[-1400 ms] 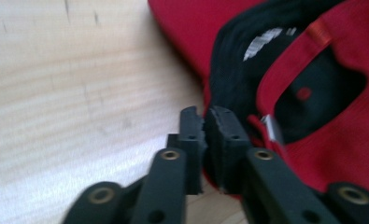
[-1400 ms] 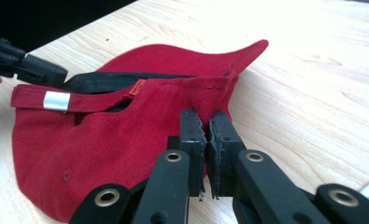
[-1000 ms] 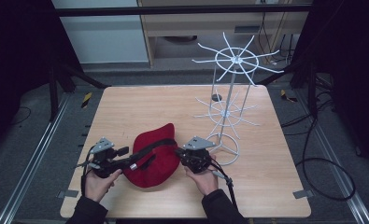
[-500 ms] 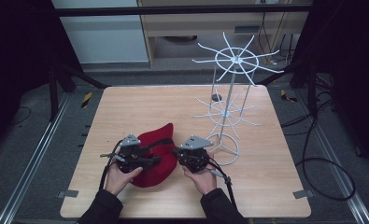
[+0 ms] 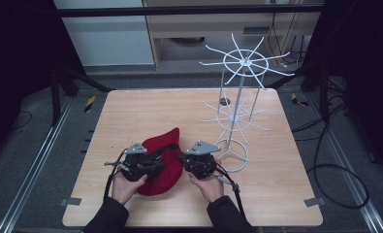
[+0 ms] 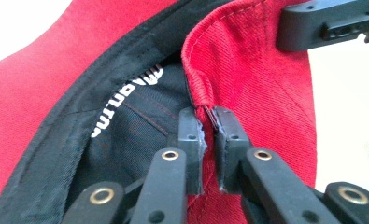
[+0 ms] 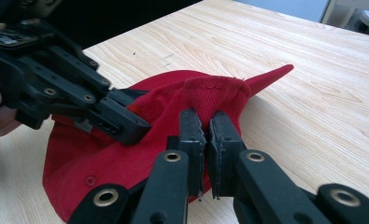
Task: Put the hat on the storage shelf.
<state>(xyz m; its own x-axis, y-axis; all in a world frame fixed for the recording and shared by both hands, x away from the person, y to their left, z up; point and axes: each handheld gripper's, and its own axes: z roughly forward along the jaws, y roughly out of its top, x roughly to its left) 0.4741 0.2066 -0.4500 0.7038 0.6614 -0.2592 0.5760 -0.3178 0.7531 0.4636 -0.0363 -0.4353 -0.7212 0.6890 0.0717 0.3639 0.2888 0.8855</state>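
Since the earlier frames our left tool (image 5: 152, 166) has slid in onto the red cap (image 5: 167, 145), which lies on the tabletop (image 5: 131, 111) beside the white rack (image 5: 237, 121); both it and our right tool (image 7: 205, 130) pinch fabric folds, thin bites that may slip once we lift

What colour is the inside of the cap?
Black, with white letters, inside the red cap. It shows best in the left gripper view.
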